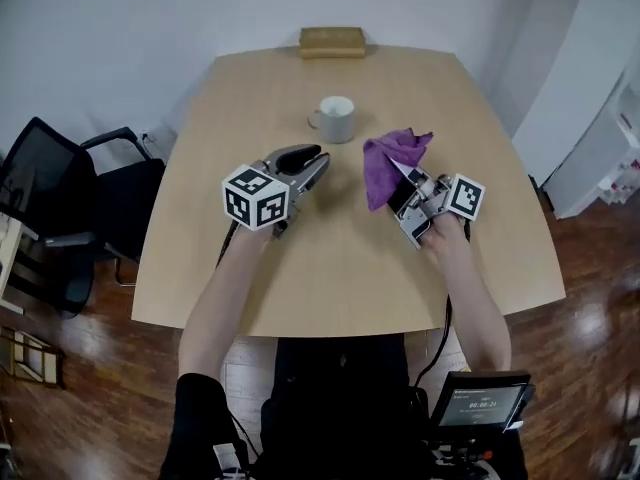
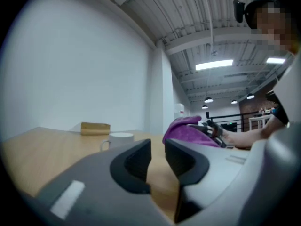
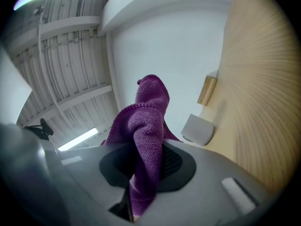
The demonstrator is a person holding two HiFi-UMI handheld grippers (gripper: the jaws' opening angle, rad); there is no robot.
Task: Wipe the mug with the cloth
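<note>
A white mug (image 1: 336,119) stands upright on the far half of the wooden table (image 1: 340,268), its handle turned to the left. My left gripper (image 1: 318,162) hovers just short of it and to its left, jaws slightly apart with nothing between them. In the left gripper view the mug (image 2: 120,139) shows beyond the left gripper (image 2: 157,150). My right gripper (image 1: 404,174) is shut on a purple cloth (image 1: 390,158), which bunches up to the right of the mug. The right gripper view has the cloth (image 3: 146,121) pinched in the right gripper (image 3: 146,163) and the mug (image 3: 198,130) beyond.
A small wooden block (image 1: 332,41) lies at the table's far edge, behind the mug. A black office chair (image 1: 70,208) stands on the wooden floor to the left of the table. White walls close off the far side.
</note>
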